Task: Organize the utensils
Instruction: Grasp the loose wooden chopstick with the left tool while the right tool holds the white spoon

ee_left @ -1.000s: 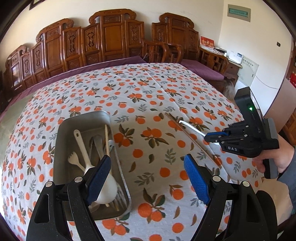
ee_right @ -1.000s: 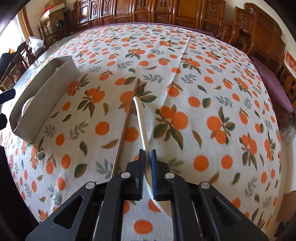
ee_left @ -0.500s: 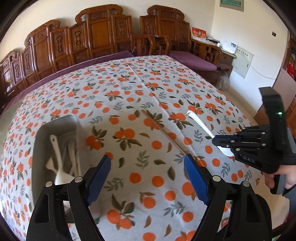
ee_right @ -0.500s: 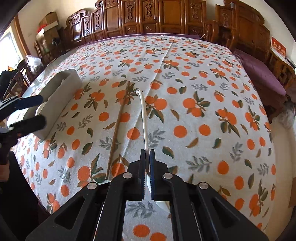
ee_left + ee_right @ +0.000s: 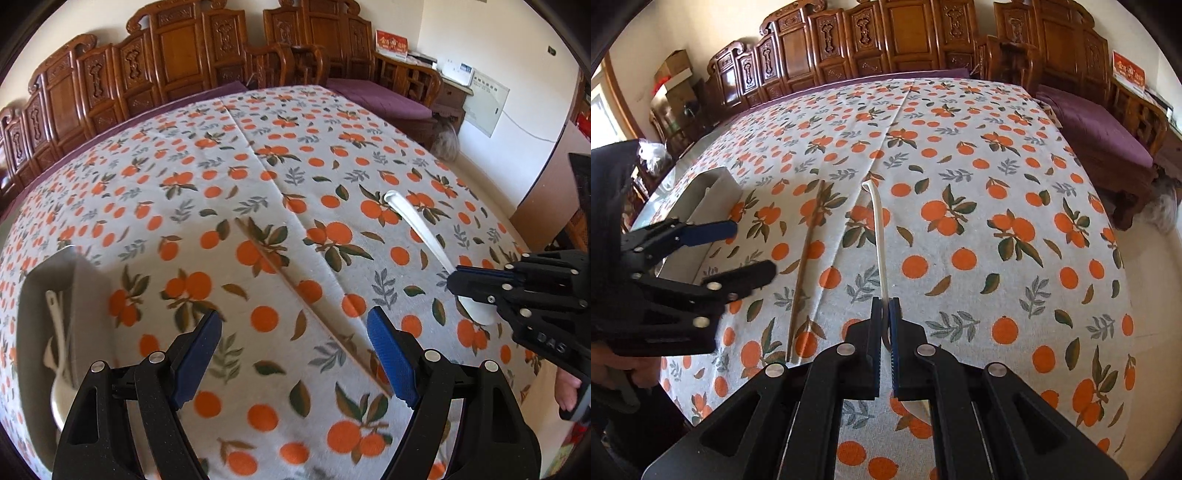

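Two grippers in my charge, listed from the left of the table to the right. Item one: metal tray (image 5: 48, 295) at the far left on the tablecloth (image 5: 258, 166); white utensils (image 5: 55, 332) lie inside it, a spoon bowl and a thin handle among them, the rest too blurred for me to sort; in the right wrist view the same tray (image 5: 713, 192) shows only its outer wall. Item two: my left gripper (image 5: 295, 350), jaws wide with nothing between them, blue pads (image 5: 197, 350) facing each other, poised above the cloth between the tray and the chopstick; from the right wrist view it (image 5: 746, 251) sits in front of the tray, and a hand (image 5: 613, 369) grips its handle at the lower left edge. Item three: wooden chopstick (image 5: 295, 291), lying loose on the cloth, running diagonally toward my left gripper's right finger; seen again (image 5: 807, 258) just left of the spoon, roughly parallel to it, not touching. Item four: white spoon (image 5: 417, 225), long handle pointing away across the cloth, bowl end at the jaws. Item five: my right gripper (image 5: 452, 282), jaws clamped narrow on the spoon (image 5: 879, 236) near its bowl end; its own camera shows it (image 5: 885, 310) pinching the handle.
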`<action>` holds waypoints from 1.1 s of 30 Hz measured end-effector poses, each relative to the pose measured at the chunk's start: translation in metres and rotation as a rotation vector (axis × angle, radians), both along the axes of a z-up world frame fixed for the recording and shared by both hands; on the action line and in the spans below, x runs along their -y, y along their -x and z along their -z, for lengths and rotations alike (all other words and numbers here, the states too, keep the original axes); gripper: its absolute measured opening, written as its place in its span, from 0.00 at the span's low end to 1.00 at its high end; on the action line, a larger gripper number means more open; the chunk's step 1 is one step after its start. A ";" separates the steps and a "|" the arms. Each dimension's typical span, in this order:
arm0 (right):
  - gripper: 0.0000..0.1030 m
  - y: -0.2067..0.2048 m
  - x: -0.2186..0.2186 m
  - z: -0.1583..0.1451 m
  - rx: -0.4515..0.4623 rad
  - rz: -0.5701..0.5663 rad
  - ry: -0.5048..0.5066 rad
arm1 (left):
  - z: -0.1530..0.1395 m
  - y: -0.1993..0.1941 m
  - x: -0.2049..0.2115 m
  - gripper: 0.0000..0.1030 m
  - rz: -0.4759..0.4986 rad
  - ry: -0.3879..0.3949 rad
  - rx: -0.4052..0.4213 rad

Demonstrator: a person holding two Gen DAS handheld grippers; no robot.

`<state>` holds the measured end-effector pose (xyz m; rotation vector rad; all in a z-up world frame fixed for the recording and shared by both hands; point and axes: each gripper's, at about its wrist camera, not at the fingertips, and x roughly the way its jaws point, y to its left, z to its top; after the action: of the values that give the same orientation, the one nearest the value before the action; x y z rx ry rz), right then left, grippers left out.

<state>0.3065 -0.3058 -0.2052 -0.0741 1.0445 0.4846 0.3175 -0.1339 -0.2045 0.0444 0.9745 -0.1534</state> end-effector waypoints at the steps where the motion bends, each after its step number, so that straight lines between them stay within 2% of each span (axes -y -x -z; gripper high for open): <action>1: 0.05 -0.001 0.001 0.001 -0.003 0.004 -0.001 | 0.004 -0.004 0.004 0.75 0.002 -0.003 -0.011; 4: 0.05 -0.002 0.004 0.003 -0.010 0.012 -0.004 | 0.012 -0.009 0.011 0.70 0.013 -0.014 -0.030; 10: 0.05 -0.004 0.008 0.008 -0.025 0.025 -0.008 | 0.026 -0.019 0.021 0.52 0.018 -0.012 -0.076; 11: 0.05 -0.004 0.007 0.007 -0.024 0.023 -0.006 | 0.028 -0.020 0.021 0.42 0.016 -0.009 -0.084; 12: 0.05 -0.003 0.006 0.006 -0.022 0.020 -0.009 | 0.031 -0.020 0.020 0.37 0.015 -0.008 -0.099; 15: 0.05 -0.003 0.004 0.001 -0.016 0.014 -0.023 | 0.031 -0.017 0.020 0.30 0.016 -0.027 -0.100; 18: 0.05 -0.001 0.000 -0.004 -0.009 0.005 -0.029 | 0.030 -0.014 0.014 0.13 0.010 -0.028 -0.117; 21: 0.05 0.000 -0.003 -0.008 -0.002 -0.003 -0.029 | 0.030 -0.011 0.008 0.04 0.003 -0.022 -0.136; 29: 0.05 0.007 -0.012 -0.016 0.010 -0.026 -0.033 | 0.018 0.006 0.003 0.04 0.015 -0.051 -0.123; 33: 0.05 0.010 -0.020 -0.020 0.018 -0.045 -0.031 | 0.006 0.024 -0.004 0.04 0.015 -0.040 -0.107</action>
<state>0.2962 -0.2861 -0.1855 -0.0742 1.0195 0.5403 0.2932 -0.1304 -0.2102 0.0810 1.0844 -0.1516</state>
